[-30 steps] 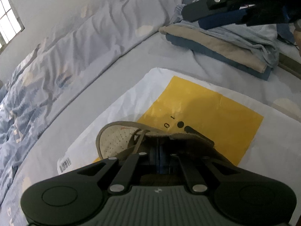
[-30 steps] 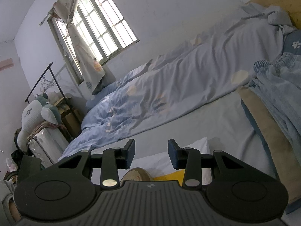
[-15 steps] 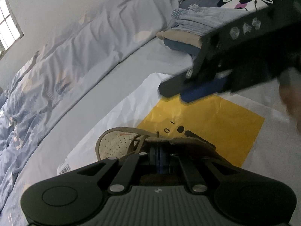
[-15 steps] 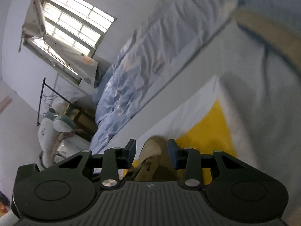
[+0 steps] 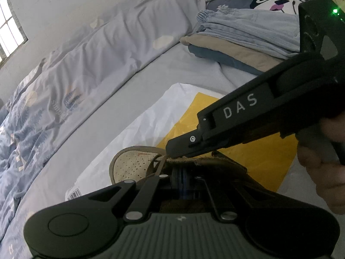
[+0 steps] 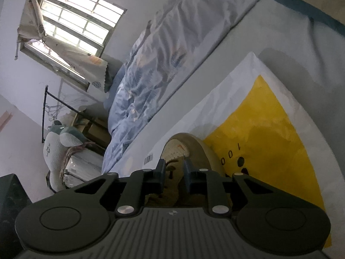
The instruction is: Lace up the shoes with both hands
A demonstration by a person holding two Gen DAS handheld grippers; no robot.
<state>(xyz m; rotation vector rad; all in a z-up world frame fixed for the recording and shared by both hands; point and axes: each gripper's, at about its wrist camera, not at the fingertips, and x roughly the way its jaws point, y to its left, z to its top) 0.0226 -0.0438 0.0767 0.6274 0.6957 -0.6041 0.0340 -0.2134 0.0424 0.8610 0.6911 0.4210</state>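
Note:
A khaki shoe [image 5: 131,166] with a perforated insole lies on a white and yellow plastic bag [image 5: 258,164] on the bed. My left gripper [image 5: 183,179] sits at the shoe's near end, pads pressed together and tips buried in the khaki upper. A brown lace [image 5: 160,165] runs up from the shoe's opening. My right gripper [image 5: 172,151] reaches in from the right, its tip just over that lace. In the right wrist view, the right gripper [image 6: 174,171] hangs over the shoe [image 6: 194,142]. Its jaws are closing, with a bit of lace [image 6: 171,168] in the gap, untouched by the pads.
A person's hand [image 5: 319,161] holds the right gripper's handle. Folded clothes [image 5: 248,43] and a panda pillow [image 5: 269,0] lie at the bed's head. A blue duvet [image 5: 86,75] runs along the wall. A plush toy [image 6: 56,146] and a window [image 6: 75,26] are beyond the bed's foot.
The right gripper came down from the upper right to the shoe's opening, rolled as it went, and its jaws narrowed. The left gripper and the shoe stayed still.

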